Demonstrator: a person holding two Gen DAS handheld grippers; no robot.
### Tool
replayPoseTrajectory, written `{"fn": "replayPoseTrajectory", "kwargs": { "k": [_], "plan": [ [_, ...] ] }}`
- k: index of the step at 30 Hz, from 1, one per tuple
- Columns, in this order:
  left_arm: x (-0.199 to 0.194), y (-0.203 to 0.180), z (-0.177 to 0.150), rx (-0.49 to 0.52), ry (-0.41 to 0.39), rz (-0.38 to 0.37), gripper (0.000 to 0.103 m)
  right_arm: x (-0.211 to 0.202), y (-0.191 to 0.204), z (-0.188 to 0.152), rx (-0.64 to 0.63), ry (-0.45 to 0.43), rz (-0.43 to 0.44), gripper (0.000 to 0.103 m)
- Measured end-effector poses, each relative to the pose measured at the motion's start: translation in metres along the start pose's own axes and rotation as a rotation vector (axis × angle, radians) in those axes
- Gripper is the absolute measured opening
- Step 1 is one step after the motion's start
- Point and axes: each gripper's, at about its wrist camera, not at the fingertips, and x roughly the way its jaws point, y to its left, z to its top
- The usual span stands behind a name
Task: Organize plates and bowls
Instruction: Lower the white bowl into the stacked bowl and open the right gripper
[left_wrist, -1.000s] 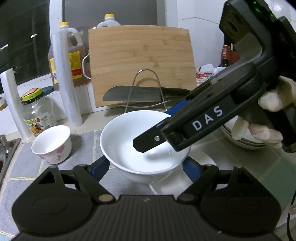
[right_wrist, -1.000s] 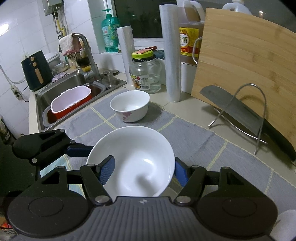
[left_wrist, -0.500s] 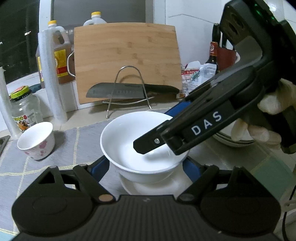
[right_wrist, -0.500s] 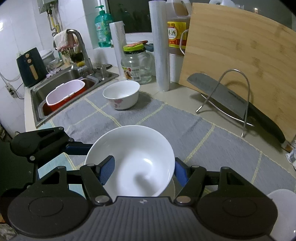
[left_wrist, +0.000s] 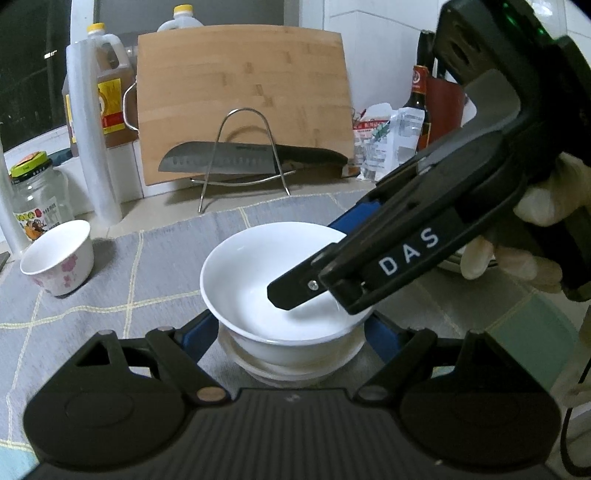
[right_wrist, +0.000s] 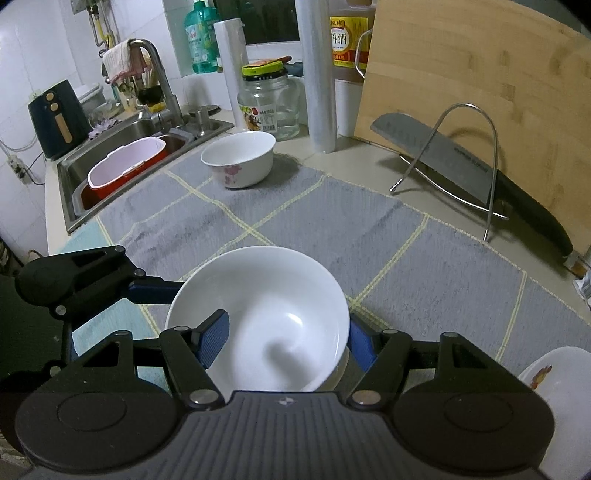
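Left to right. Floral bowl sits alone at the mat's left end, well apart from the action, not yet organized.

Centre: white bowl is held by both tools just over a second dish, which sits under it on the desk. Left gripper: fingers narrowed as far as they go, blue pads on either flank of the bowl, so gripping it. Right gripper: fingers nearly as narrow, one pad inside the rim, the other outside, so pinching the wall.

Risks:
- Glazed ceramic on small pads. If either grip slackens early, the bowl tips toward the other tool and clacks into the dish.
- Two grips on one rigid bowl. Any mismatch between hands twists it out of the pads.
- Bowl is off-centre over the dish in the left view; a release here probably seats it tilted.
- Right tool's inside finger can drag the rim on withdrawal and pull the bowl back out.

Far right: plate stack near the right tool, easy to knock when backing out.
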Motion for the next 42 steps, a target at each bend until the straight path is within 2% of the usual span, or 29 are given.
{"fn": "replayPoseTrajectory", "kwargs": {
  "k": [29, 34, 37, 42],
  "plan": [
    [0.007, -0.006, -0.004, 0.047, 0.022, 0.011, 0.089, 0.008, -0.005, -0.005, 0.011, 0.024, 0.000, 0.074],
    [0.002, -0.003, -0.004, 0.054, 0.006, 0.023, 0.096, 0.009, -0.005, -0.006, 0.018, 0.026, 0.008, 0.081],
    [-0.002, -0.001, -0.004, 0.052, -0.002, 0.018, 0.096, 0.006, -0.005, -0.006, 0.019, 0.015, 0.006, 0.090],
    [-0.009, 0.002, 0.001, 0.044, -0.041, 0.008, 0.096, 0.003, -0.007, -0.006, 0.017, -0.002, -0.011, 0.099]
  ]
}}
